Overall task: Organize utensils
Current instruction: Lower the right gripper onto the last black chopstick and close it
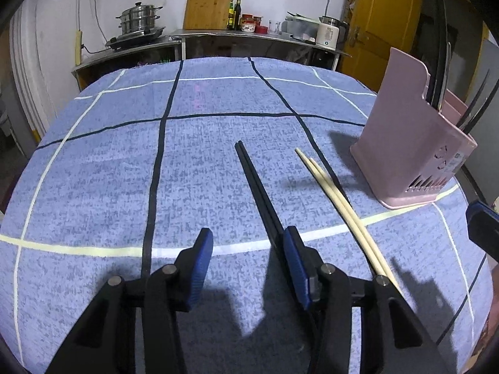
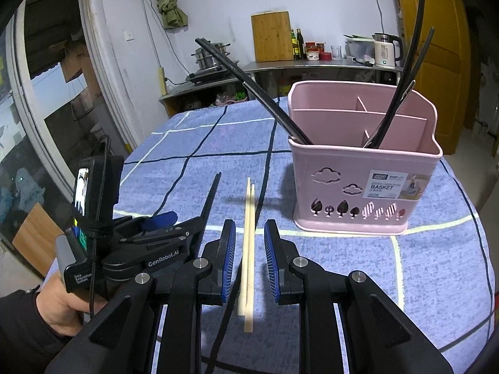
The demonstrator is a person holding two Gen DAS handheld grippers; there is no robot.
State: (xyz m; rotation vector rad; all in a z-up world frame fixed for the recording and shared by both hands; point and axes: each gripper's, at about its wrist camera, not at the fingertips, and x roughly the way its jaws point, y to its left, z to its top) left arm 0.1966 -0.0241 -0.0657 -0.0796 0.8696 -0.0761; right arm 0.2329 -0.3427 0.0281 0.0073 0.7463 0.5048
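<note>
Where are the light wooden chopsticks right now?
The light wooden chopsticks lie flat on the blue tablecloth, between the right gripper's open fingers, with the black chopsticks to their left and the pink basket to their right.

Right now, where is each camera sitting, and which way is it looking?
Left wrist: sits on the left gripper, looking forward and down at the black chopsticks on the blue tablecloth; only its own fingers show.
Right wrist: sits on the right gripper, looking down at the pale chopsticks lying between its fingers; the left gripper and the person's hand show.
Both share: both chopstick pairs and the pink basket.
</note>
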